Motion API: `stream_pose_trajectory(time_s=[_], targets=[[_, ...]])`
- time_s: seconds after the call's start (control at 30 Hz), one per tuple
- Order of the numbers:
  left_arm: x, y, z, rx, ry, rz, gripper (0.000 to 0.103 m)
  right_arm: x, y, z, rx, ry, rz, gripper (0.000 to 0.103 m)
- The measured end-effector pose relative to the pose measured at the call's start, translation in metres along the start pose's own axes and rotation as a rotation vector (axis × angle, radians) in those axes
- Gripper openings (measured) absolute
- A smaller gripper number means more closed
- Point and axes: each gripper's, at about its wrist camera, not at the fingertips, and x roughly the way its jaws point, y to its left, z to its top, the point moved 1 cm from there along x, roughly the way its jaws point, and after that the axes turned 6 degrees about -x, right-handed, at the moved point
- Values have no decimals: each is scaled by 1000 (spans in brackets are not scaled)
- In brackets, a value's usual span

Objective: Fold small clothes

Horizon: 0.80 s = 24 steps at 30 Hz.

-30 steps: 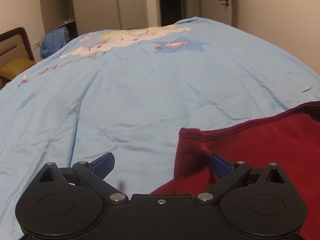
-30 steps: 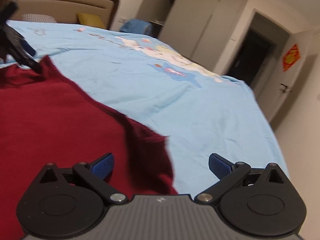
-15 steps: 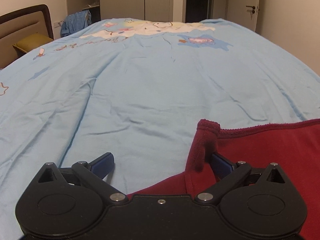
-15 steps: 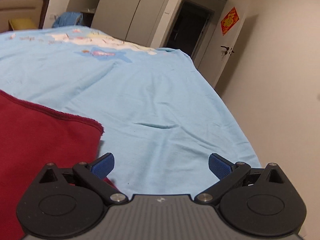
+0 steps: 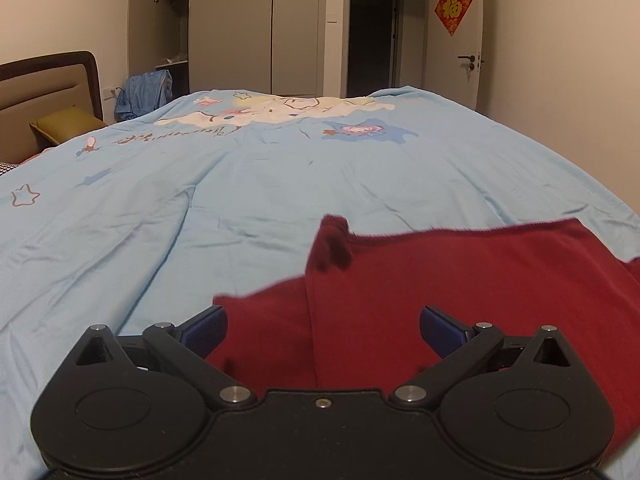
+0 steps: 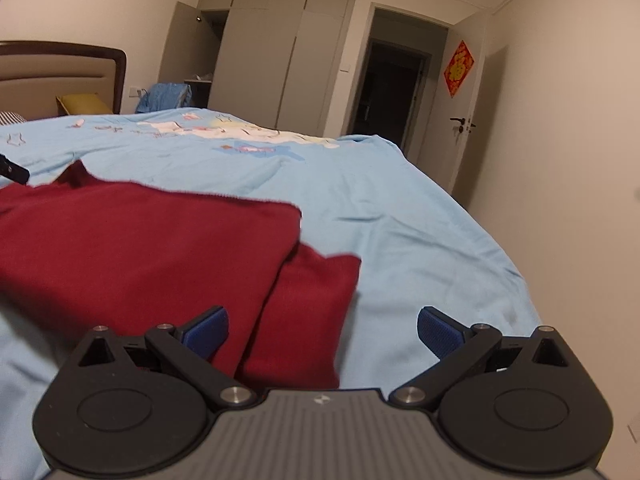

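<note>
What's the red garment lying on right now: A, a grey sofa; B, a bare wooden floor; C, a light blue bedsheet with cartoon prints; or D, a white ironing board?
C: the red garment is spread flat on the light blue bedsheet, whose cartoon prints show farther up the bed, and both the left gripper and right gripper have their jaws open with nothing held.

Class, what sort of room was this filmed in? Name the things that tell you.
Most likely a home bedroom: a bed under a light blue duvet, a padded headboard and a built-in wardrobe.
</note>
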Motion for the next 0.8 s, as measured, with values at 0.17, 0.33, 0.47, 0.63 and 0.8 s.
stream_pose_trajectory(time_s=[0.17,0.33,0.47,0.63,0.8], targets=[[-9,4,-31,-1,3,69,102,-4,1,-15,52,24,-37,103],[-12,34,-53,-191,3,61,102,7,6,-24,63,57,-44,103],[-18,35,-60,-200,-16,78,102,7,11,-27,46,48,-65,103],[-27,39,-57,-239,-9,74,102,8,15,-29,17,41,-81,103],[-52,42,-66,-335,-17,82,102,8,19,-30,-6,35,-102,103]])
